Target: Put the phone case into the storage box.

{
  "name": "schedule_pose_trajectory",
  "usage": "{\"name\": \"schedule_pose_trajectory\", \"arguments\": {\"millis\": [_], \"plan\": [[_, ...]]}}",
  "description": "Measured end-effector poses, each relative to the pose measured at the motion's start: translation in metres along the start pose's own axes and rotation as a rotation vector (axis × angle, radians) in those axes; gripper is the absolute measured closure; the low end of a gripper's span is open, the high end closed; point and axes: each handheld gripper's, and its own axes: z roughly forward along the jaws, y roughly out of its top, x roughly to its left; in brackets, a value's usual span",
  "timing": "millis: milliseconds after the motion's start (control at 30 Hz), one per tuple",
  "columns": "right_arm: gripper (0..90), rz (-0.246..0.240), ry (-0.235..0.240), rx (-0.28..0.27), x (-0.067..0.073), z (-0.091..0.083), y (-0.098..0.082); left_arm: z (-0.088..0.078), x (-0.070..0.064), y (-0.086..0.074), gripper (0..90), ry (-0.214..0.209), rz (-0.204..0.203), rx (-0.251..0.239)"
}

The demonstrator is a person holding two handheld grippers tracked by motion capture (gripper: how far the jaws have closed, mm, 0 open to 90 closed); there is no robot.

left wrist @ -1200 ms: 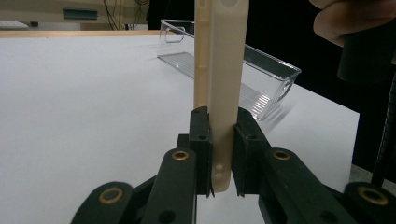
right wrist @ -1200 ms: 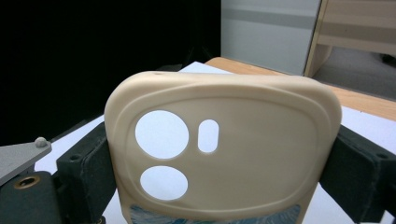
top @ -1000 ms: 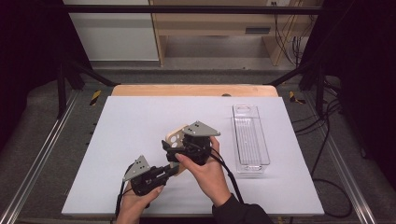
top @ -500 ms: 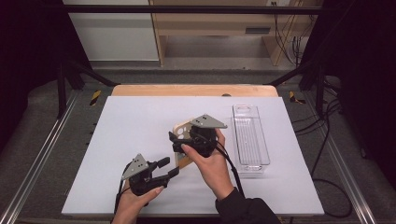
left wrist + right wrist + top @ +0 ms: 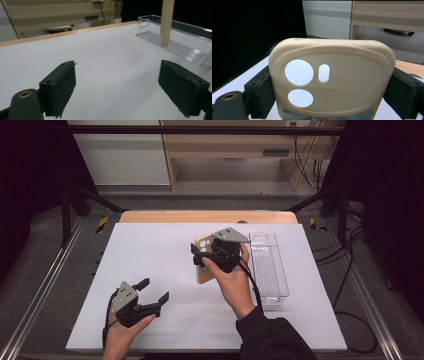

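The beige phone case (image 5: pixel 332 80), smooth matte rubbery plastic with rounded corners, two round camera holes and a small oval slot, is held above the middle of the white tabletop (image 5: pixel 150 250), pinched across its width by the right gripper (image 5: pixel 212 254), whose flat black padded fingers (image 5: pixel 259 95) press on both edges. Just right of it lies a clear, long rectangular plastic tray (image 5: pixel 270 270). At the near left, the left gripper (image 5: pixel 152 292) has just been opening; its fingers (image 5: pixel 60 87) stand wide with nothing between them
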Motion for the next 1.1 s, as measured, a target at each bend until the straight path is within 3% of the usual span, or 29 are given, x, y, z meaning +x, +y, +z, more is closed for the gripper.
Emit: {"name": "schedule_pose_trajectory", "arguments": {"millis": [200,367,600,767,1100], "plan": [[11.0,0.004,-0.013,-0.014,-0.012,0.003,0.013,-0.02,0.023,-0.012,9.5,0.077,-0.002,0.02],[10.9,0.013,-0.057,-0.028,-0.029,0.008,0.026,-0.032,0.035,-0.018,7.8,0.14,0.015,0.001],[10.9,0.03,-0.097,-0.053,-0.051,0.012,0.045,-0.037,0.045,-0.02,6.3,0.167,-0.007,-0.038],[10.9,0.023,-0.104,-0.078,-0.058,0.01,0.056,-0.038,0.048,-0.021,5.1,0.178,-0.01,-0.04],[11.1,0.018,-0.149,-0.078,-0.072,0.01,0.06,-0.039,0.053,-0.023,4.9,0.177,-0.033,-0.04]]}}
